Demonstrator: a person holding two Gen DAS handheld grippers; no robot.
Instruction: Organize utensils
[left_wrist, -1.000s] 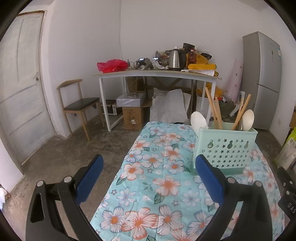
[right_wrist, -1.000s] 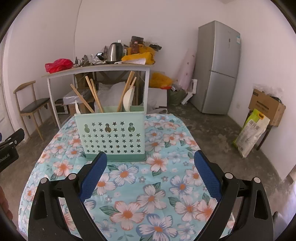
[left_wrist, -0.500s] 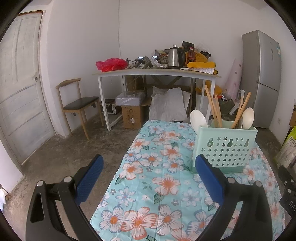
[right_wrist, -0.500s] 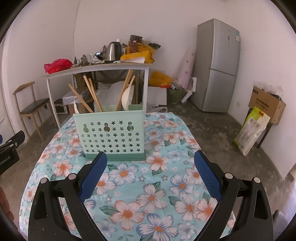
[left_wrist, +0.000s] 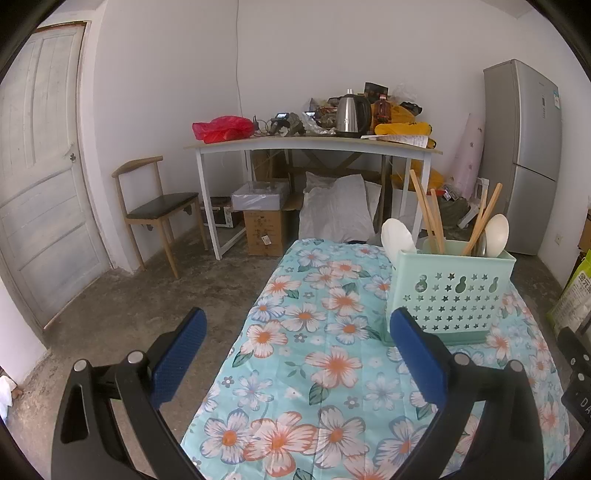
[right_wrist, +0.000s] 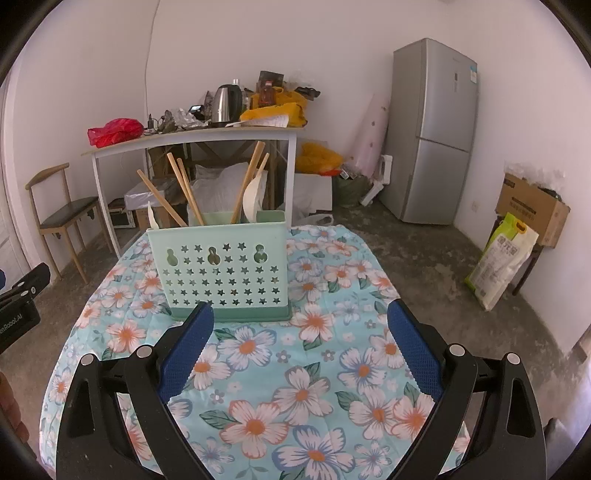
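A mint green utensil holder (right_wrist: 221, 269) with star-shaped holes stands on the floral tablecloth (right_wrist: 295, 369); it also shows in the left wrist view (left_wrist: 450, 291). Wooden chopsticks (right_wrist: 184, 192) and white spoons (right_wrist: 253, 197) stick up out of it. My right gripper (right_wrist: 299, 350) is open and empty, hovering above the cloth just in front of the holder. My left gripper (left_wrist: 295, 350) is open and empty, to the holder's left and nearer than it, over the table's left side.
Behind the table stand a white desk (left_wrist: 314, 146) cluttered with a kettle and bags, a wooden chair (left_wrist: 159, 210), boxes on the floor, and a grey fridge (right_wrist: 432, 133). A door (left_wrist: 37, 166) is at the left. A sack (right_wrist: 498, 262) leans at the right.
Both grippers have drawn back a little from the holder, which looks slightly smaller and farther. Both stay open and empty.
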